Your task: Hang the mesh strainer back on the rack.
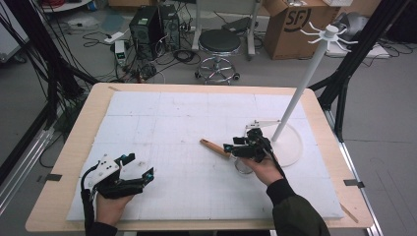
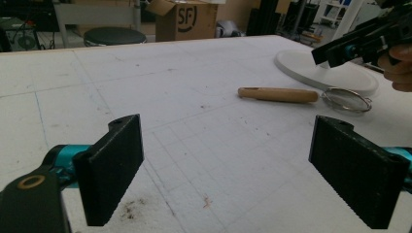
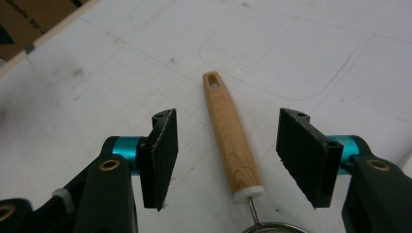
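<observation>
Strainer (image 3: pixel 234 145) flat on counter (image 1: pixel 162 118), wooden handle between half-open right fingers (image 3: pixel 160 155), untouched; light, stiff, best gripped mid-handle. Left fingers (image 2: pixel 114 167) wide apart, empty, well away.

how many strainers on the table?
1. The strainer lies right of the table's middle, beside the white stand's base. Its wooden handle sits between the right gripper's open jaws, untouched. None seems hidden.
</observation>
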The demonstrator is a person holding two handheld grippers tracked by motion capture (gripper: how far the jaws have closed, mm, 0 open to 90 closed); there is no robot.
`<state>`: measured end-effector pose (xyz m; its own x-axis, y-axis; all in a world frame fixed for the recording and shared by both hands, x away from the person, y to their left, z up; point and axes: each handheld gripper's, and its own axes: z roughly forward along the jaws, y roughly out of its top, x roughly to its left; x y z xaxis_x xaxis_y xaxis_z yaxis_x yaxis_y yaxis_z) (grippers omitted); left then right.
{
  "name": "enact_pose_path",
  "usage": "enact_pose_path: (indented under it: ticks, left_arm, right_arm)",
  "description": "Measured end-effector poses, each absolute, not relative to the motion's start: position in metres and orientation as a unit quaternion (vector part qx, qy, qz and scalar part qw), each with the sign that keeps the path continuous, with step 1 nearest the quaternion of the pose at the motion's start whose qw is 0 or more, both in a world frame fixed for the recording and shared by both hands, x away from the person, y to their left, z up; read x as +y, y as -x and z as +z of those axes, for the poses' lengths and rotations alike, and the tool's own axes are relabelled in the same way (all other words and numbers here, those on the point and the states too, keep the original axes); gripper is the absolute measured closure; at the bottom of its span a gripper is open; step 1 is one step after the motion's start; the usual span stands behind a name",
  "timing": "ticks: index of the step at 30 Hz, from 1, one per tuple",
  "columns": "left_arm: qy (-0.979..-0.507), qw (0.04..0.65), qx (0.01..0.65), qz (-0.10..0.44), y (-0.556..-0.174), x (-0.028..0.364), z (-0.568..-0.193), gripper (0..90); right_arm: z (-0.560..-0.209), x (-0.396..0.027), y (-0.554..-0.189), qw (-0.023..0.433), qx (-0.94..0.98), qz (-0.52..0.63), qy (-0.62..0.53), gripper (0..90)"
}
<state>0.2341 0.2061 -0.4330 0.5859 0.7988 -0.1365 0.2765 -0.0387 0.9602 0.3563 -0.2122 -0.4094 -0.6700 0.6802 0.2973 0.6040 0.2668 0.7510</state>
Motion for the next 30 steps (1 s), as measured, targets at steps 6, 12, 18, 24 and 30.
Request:
enact_pose_path:
  ticks: [6,12,18,24,30]
  left_arm:
    - [-0.683,0.572,0.393,0.227,-0.234,0.206,-0.433,13.0]
    - [-0.683,0.573,0.393,0.225,-0.234,0.206,-0.433,13.1]
    - [-0.683,0.574,0.393,0.224,-0.233,0.206,-0.433,13.1]
    - [-0.683,0.574,0.392,0.224,-0.233,0.206,-0.433,13.0]
    - [-0.683,0.573,0.394,0.223,-0.234,0.206,-0.434,13.0]
  right_arm:
    - [-0.415,-0.203,-0.363,0.033,0.816,0.419,-0.398,41.4]
    - [-0.414,-0.193,-0.367,0.045,0.841,0.379,-0.384,40.8]
    - [-0.421,-0.188,-0.372,0.036,0.848,0.359,-0.388,40.7]
    - [-0.428,-0.186,-0.376,0.026,0.853,0.341,-0.395,41.8]
    - [-0.433,-0.182,-0.377,0.022,0.862,0.324,-0.390,44.6]
